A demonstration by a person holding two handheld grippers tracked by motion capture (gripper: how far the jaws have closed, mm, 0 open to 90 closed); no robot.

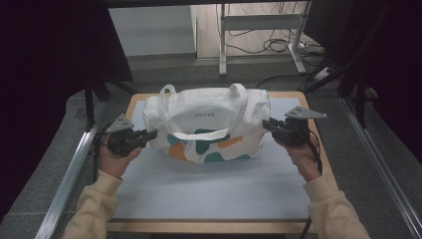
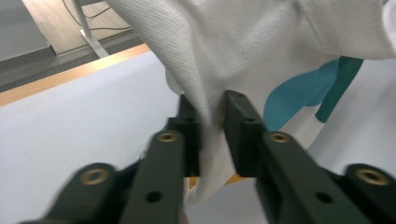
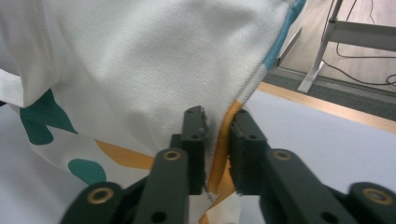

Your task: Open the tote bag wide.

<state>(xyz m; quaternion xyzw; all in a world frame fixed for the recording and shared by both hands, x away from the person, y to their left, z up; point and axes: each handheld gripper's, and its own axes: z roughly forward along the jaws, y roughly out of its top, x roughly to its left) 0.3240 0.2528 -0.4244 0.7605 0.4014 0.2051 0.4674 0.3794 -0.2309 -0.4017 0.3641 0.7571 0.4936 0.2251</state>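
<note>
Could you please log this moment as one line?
left gripper: shut on tote bag left edge | right gripper: shut on right edge | bag upright on table

One tote bag (image 1: 206, 127) (with two handles), two grippers, one table (image 1: 209, 226) and one white mat (image 1: 209, 191).

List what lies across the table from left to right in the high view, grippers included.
left gripper, jaws pinched on the bag's left edge → tote bag with teal and orange blotches → right gripper, jaws pinched on the bag's right edge.
</note>
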